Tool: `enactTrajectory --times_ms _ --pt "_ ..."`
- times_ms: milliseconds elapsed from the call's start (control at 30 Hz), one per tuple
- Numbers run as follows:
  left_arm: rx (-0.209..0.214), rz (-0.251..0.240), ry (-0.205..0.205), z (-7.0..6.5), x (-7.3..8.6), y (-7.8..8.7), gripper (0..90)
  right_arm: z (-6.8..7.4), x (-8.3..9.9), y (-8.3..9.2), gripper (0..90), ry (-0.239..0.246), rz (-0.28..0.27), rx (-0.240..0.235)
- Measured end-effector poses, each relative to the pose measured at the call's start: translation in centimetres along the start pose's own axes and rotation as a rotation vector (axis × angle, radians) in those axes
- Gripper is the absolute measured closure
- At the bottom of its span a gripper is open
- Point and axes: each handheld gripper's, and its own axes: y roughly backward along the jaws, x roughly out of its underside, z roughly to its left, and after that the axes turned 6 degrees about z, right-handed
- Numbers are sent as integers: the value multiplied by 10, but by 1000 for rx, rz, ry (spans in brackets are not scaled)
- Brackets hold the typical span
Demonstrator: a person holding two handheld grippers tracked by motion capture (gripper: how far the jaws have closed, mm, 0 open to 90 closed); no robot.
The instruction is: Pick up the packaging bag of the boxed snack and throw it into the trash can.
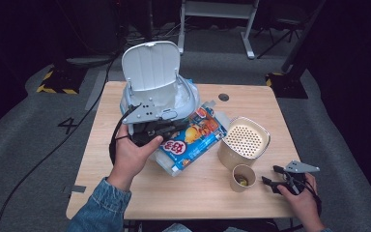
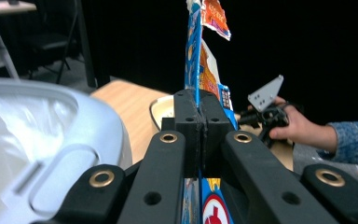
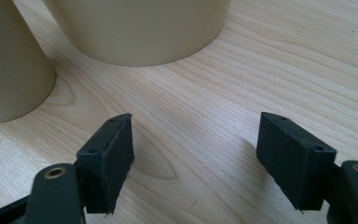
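Bin point(image 1: 154, 72) beside left gripper point(image 1: 162, 126) clamping snack bag point(image 1: 193, 140); right gripper point(image 3: 196, 163) wide by cups point(image 1: 244, 140).

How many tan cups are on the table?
2. A big cup with a holey lid stands right of the snack bag; a small open cup stands just in front of it.

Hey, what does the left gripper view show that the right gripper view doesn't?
Left gripper view: its tongs pinched shut on the blue and orange snack packet, with the white lidded bin beside them and the other hand farther off.

Right gripper view: its tongs open over bare wood, nothing between them, with the small paper cup close ahead.

Both: the wooden table and the large tan container.
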Motion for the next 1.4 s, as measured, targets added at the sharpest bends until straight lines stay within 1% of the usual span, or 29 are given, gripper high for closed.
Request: enactTrajectory --times_ms 33,67,100,133,200,267,300,367,400,433,500,533,633,767,800,900,967,1100,1233,1267,1300,1333,1367,1400 --pt "-5 -11 -7 -1 -7 1 885 0 0 0 275 0 0 0" --pt "-5 -11 -7 -1 -7 1 885 0 0 0 275 0 0 0" --pt "-15 -23 -15 0 -13 3 885 0 0 0 275 0 0 0" --pt "-15 -23 -15 0 -13 3 886 0 0 0 275 0 0 0" --pt "-28 -37 -20 2 -19 5 885 0 0 0 275 0 0 0" --pt "-34 -46 -19 2 -24 7 885 0 0 0 275 0 0 0" --pt "-45 -57 -18 4 -29 8 885 0 0 0 275 0 0 0" --pt "-50 -64 -17 5 -32 9 886 0 0 0 275 0 0 0" --pt "-56 -79 -12 6 -37 11 886 0 0 0 275 0 0 0" --pt "-56 -79 -12 6 -37 11 886 0 0 0 275 0 0 0" --pt "-80 -99 -7 10 -44 15 886 0 0 0 275 0 0 0" --pt "-80 -99 -7 10 -44 15 886 0 0 0 275 0 0 0" --pt "-98 -114 -4 14 -52 18 886 0 0 0 275 0 0 0" --pt "-113 -134 -11 17 -62 22 886 0 0 0 275 0 0 1" --pt "-117 -145 -11 18 -65 24 886 0 0 0 274 0 0 1" --pt "-117 -167 -10 20 -73 27 886 0 0 0 273 0 -1 2" --pt "-125 -173 -15 21 -77 28 886 0 0 0 273 0 0 1" --pt "-158 -196 -24 23 -86 32 885 0 0 0 273 0 0 2" --pt "-189 -219 -14 27 -91 34 885 0 0 0 273 0 0 2" --pt "-206 -223 -6 30 -93 34 885 0 0 0 273 -1 0 2" --pt "-213 -223 -1 32 -94 34 885 0 0 0 273 -1 0 2" --pt "-213 -223 -1 32 -94 34 886 0 0 0 273 -1 0 2" --pt "-222 -222 -2 34 -94 33 885 0 0 0 273 0 0 2" --pt "-230 -219 -5 38 -97 32 885 0 0 0 273 0 0 2"
